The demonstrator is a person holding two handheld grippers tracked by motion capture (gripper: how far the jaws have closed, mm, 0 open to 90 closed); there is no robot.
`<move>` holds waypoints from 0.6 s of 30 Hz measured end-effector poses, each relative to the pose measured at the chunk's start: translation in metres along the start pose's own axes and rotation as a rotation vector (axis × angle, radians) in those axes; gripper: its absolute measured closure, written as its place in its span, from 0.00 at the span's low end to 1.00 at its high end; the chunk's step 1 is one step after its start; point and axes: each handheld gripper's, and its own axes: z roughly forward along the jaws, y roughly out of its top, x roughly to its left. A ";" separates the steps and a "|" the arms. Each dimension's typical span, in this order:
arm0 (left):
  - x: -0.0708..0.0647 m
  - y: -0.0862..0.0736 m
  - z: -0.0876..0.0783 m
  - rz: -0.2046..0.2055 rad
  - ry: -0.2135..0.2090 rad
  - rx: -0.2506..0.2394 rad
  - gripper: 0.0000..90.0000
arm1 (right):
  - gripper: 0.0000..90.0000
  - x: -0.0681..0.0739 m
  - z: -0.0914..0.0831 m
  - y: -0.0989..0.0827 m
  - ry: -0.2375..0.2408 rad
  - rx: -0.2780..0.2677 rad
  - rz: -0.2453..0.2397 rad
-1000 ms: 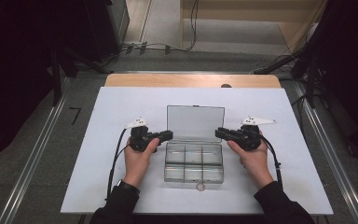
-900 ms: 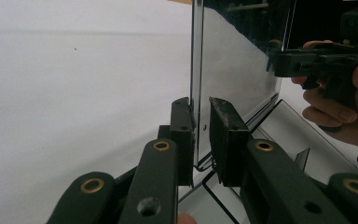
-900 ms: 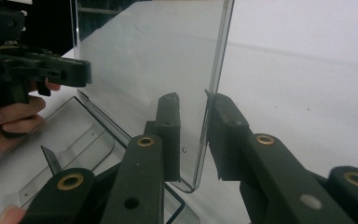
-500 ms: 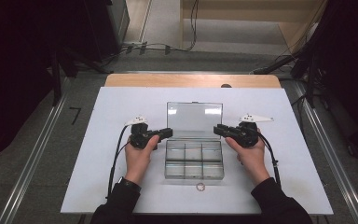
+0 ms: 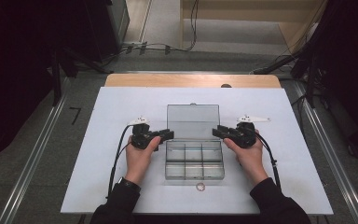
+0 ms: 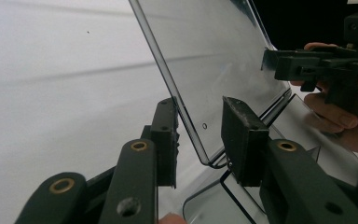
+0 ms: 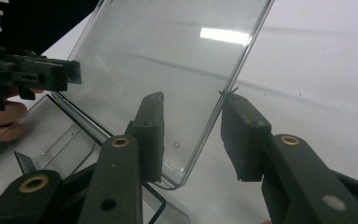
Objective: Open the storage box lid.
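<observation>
A clear plastic compartment box sits mid-table with its lid raised and leaning back. My left gripper is at the lid's left edge and my right gripper at its right edge. In the left gripper view the lid's edge runs between the jaws of the left gripper with a gap on each side. The right gripper view shows the same around the right gripper, where the lid's edge stands free of both pads. Both pairs of jaws have just been opening.
The box rests on a white board over a wooden table. A small ring lies on the board just in front of the box. Cables trail from both grippers toward the near edge.
Both hands stay at the lid's side edges, the right one having drifted only slightly. The lid remains raised.
</observation>
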 end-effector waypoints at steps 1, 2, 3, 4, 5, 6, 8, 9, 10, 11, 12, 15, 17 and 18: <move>0.000 0.000 0.000 0.000 0.005 0.002 0.71 | 0.64 0.000 0.000 0.000 0.004 0.001 0.008; 0.000 0.000 0.000 0.003 0.011 0.004 0.70 | 0.64 -0.001 0.001 0.000 0.006 0.004 0.015; -0.001 0.000 0.001 0.005 0.018 0.004 0.68 | 0.62 -0.002 0.001 -0.001 0.006 0.009 0.023; -0.001 0.000 0.001 0.004 0.024 0.007 0.68 | 0.62 -0.002 0.001 -0.001 0.006 0.009 0.023; -0.001 0.000 0.001 0.000 0.028 0.011 0.67 | 0.62 -0.003 0.002 -0.001 0.006 0.011 0.023; -0.001 0.000 0.001 -0.002 0.027 0.011 0.66 | 0.61 -0.003 0.002 -0.001 0.008 0.018 0.034; -0.002 -0.001 0.002 -0.014 0.025 0.011 0.65 | 0.61 -0.003 0.003 -0.002 0.016 0.021 0.053; -0.001 -0.001 0.003 -0.018 0.021 0.013 0.65 | 0.61 -0.004 0.003 -0.002 0.017 0.023 0.056; -0.001 -0.001 0.003 -0.022 0.022 0.013 0.64 | 0.61 -0.004 0.003 -0.002 0.017 0.022 0.056; -0.001 -0.001 0.003 -0.024 0.021 0.015 0.64 | 0.60 -0.004 0.003 -0.002 0.021 0.025 0.060; -0.001 -0.001 0.004 -0.025 0.023 0.016 0.64 | 0.60 -0.004 0.003 -0.002 0.021 0.025 0.060; -0.001 -0.001 0.003 -0.024 0.031 0.017 0.60 | 0.57 -0.006 0.004 -0.003 0.033 0.036 0.071; -0.001 -0.001 0.003 -0.024 0.034 0.019 0.58 | 0.57 -0.007 0.005 -0.004 0.045 0.043 0.088; -0.001 -0.001 0.003 -0.026 0.036 0.018 0.57 | 0.56 -0.007 0.006 -0.004 0.047 0.044 0.087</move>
